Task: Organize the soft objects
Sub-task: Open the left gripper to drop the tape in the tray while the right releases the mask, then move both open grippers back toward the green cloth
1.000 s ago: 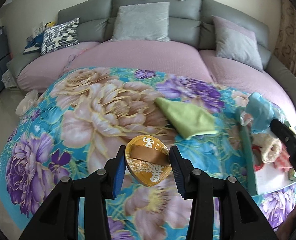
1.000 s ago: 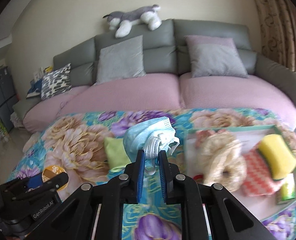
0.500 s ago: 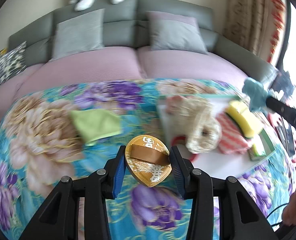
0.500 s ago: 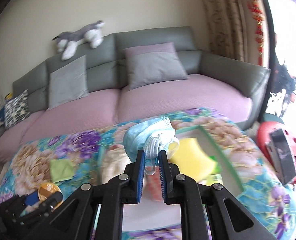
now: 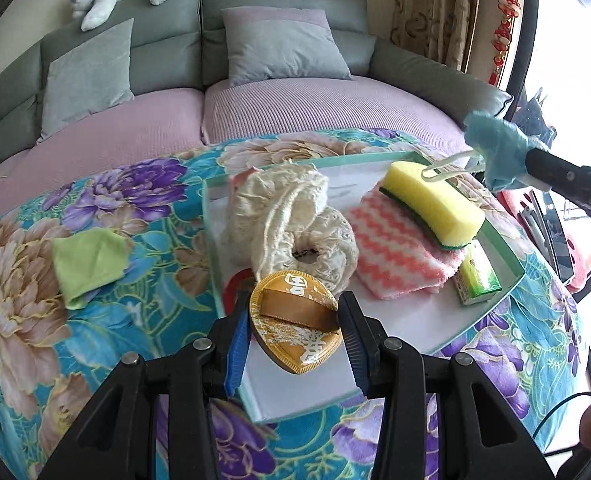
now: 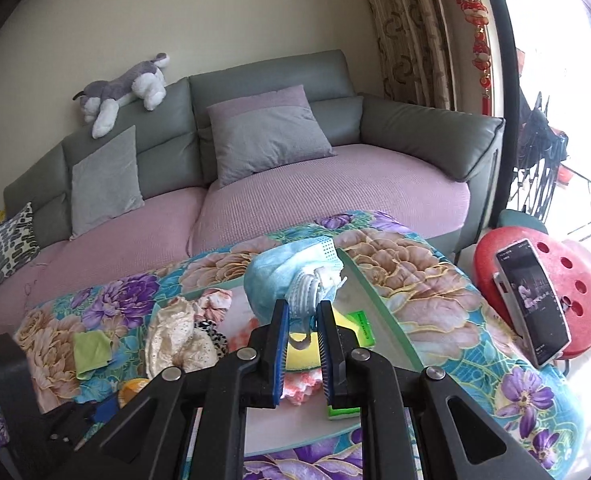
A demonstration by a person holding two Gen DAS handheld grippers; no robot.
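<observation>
Left gripper (image 5: 295,330): fingers clamped on a gold heart-shaped pad (image 5: 295,326) with a brown ribbon band and white characters. Pad held above the near-left corner of the tray (image 5: 499,240), clear of its floor.

Right gripper (image 6: 302,344): fingers nearly together, clamped on a bunched light-blue face mask (image 6: 279,280); white ear loops gathered at the finger tips. In the left wrist view the mask (image 5: 495,148) hangs above the far-right corner of the tray, one loop dangling just over the yellow sponge (image 5: 431,204).

Tray: shallow, white floor, pale green rim, resting on the floral blanket (image 5: 95,240) that covers the tabletop.

Tray contents (left wrist view):
- cream lace scrunchies (image 5: 291,224), piled on the left side of the tray
- pink-and-white zigzag cloth (image 5: 399,256), right of the scrunchies, touching them
- yellow sponge with dark green underside, lying on top of the zigzag cloth
- green tissue packet (image 5: 479,280), against the tray's right rim, just beside the cloth

Outside the tray: a folded green cloth (image 5: 87,260) lies on the blanket, left of the tray and apart from it.

Right of the tray, off the blanket: a phone (image 6: 533,300) leaning upright on a red stool (image 6: 575,280).
</observation>
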